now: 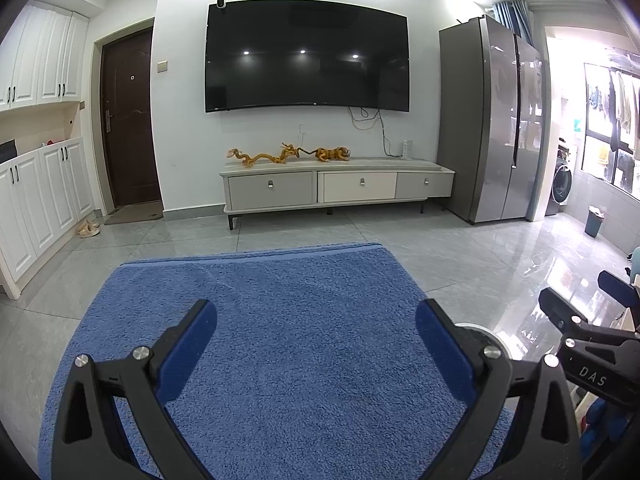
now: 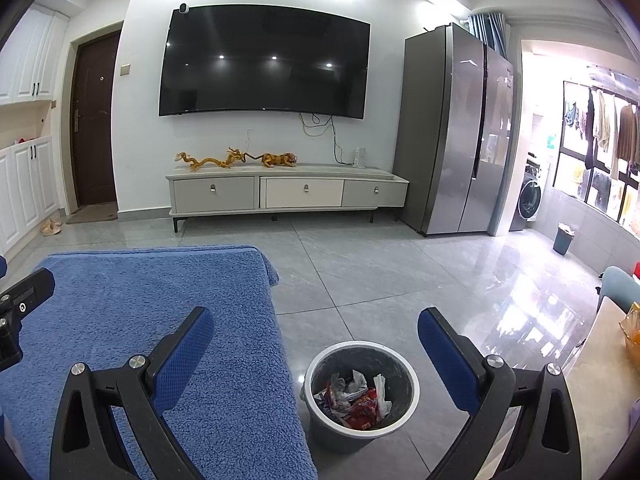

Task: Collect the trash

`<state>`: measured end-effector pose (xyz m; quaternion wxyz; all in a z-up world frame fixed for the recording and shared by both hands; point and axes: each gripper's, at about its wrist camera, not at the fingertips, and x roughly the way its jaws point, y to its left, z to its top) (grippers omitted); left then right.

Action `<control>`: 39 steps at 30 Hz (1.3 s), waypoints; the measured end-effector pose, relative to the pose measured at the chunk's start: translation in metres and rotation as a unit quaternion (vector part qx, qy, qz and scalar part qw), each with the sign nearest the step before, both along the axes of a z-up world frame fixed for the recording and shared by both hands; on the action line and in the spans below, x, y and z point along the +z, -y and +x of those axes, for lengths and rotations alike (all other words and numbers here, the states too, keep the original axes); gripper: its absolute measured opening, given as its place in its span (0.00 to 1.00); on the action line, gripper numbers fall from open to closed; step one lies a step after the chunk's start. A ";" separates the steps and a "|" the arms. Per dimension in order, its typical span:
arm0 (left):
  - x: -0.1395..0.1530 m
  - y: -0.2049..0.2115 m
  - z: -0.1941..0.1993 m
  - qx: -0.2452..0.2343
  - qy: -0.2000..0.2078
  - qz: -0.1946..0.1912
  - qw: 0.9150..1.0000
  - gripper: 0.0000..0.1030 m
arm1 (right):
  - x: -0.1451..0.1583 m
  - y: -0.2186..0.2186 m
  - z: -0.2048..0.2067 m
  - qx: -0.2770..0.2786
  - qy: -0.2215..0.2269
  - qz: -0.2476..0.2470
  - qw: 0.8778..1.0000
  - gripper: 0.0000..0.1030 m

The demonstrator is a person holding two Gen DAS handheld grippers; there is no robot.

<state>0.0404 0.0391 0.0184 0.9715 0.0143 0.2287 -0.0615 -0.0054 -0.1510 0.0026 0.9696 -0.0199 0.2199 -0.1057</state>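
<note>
Both grippers' jaws apart, trash [image 2: 354, 398] binned

A large dark television [image 1: 307, 55] hangs on the white wall, with a small camera [image 1: 221, 3] on its top left corner and loose cables [image 1: 370, 118] trailing below. Under it stands a low grey cabinet [image 1: 336, 188] with three drawers, carrying golden dragon and tiger figurines [image 1: 288, 155] and a white power strip [image 1: 407, 149]. A silver fridge [image 1: 494, 120] stands to the right, a brown door [image 1: 127, 120] to the left with slippers [image 1: 88, 229] near white cupboards [image 1: 40, 196]. A washing machine [image 2: 529, 200] and hanging clothes [image 2: 608, 128] show at far right.
</note>
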 end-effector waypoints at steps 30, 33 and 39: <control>-0.002 0.007 0.002 -0.007 -0.001 0.007 1.000 0.98 | -0.002 0.002 -0.001 -0.007 -0.005 0.002 1.000 1.00; -0.002 0.005 0.004 -0.006 -0.002 0.006 1.000 0.98 | -0.004 0.003 -0.001 -0.009 -0.006 0.003 1.000 1.00; -0.002 0.003 0.005 -0.004 -0.001 0.005 1.000 0.97 | -0.009 0.001 0.000 -0.009 -0.010 0.004 1.000 1.00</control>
